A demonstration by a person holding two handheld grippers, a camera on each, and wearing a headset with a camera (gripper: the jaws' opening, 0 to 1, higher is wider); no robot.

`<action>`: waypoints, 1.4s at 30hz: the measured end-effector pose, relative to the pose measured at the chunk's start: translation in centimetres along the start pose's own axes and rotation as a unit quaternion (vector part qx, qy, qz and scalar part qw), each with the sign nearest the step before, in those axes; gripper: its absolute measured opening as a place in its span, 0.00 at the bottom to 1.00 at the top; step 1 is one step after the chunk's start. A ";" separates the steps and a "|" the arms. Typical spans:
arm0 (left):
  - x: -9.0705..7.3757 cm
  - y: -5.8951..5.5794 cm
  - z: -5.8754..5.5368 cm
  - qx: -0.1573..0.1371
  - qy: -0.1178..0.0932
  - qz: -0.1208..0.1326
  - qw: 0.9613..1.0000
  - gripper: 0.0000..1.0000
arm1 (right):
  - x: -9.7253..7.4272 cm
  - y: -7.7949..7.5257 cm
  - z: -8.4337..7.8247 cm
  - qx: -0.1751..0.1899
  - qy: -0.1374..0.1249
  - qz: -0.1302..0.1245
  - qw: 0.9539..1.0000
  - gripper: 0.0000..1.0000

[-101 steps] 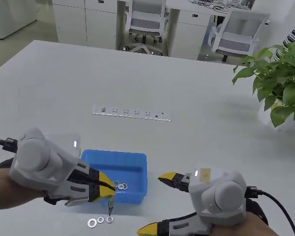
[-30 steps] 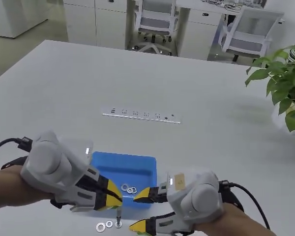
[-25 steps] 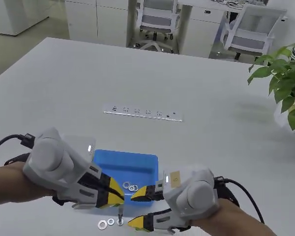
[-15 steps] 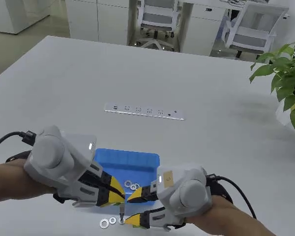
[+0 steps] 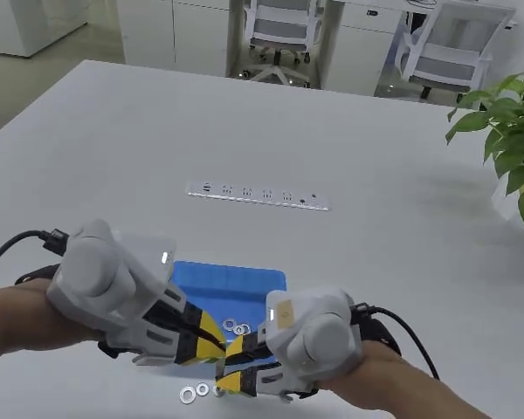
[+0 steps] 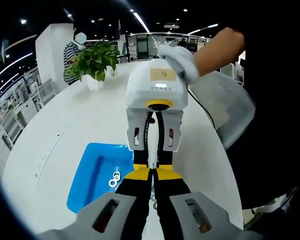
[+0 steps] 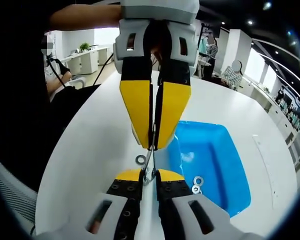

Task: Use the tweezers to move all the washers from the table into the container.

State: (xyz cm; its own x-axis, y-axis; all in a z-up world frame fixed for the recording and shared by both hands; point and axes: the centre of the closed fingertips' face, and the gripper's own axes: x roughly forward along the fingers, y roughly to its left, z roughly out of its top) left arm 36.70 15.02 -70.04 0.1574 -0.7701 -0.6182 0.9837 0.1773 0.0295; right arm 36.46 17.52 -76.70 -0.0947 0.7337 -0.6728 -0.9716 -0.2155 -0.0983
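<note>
The left gripper point(image 5: 208, 339) is clenched on the tweezers point(image 7: 151, 150), and the right gripper point(image 7: 150, 176) is pinched around their lower tips. 2 washers point(image 5: 188, 395) lie on the table point(image 5: 349, 140) just near of the blue container point(image 5: 244, 279), with others inside it.

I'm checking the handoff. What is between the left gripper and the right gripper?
The tweezers: clamped in the left gripper, they run down to the right gripper, as the right gripper view shows. A washer lies beside them.
</note>
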 end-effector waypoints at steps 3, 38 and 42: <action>0.1 -0.1 0.1 0.000 0.000 -0.003 1.000 0.05 | 0.1 0.1 -0.1 0.000 0.002 0.002 1.000 0.11; -0.1 -0.2 -0.1 -0.019 -0.002 0.007 1.000 0.11 | -0.1 0.4 0.0 -0.003 0.009 0.004 1.000 0.09; -0.4 -0.3 -0.1 -0.025 -0.010 0.013 1.000 0.15 | -0.3 0.4 0.1 -0.003 0.008 0.001 1.000 0.09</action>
State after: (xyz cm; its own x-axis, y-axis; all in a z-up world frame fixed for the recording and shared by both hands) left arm 36.37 15.29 -69.87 0.1849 -0.7765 -0.6024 0.9738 0.2274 0.0057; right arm 36.07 17.29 -76.42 -0.0941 0.7231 -0.6843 -0.9700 -0.2214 -0.1006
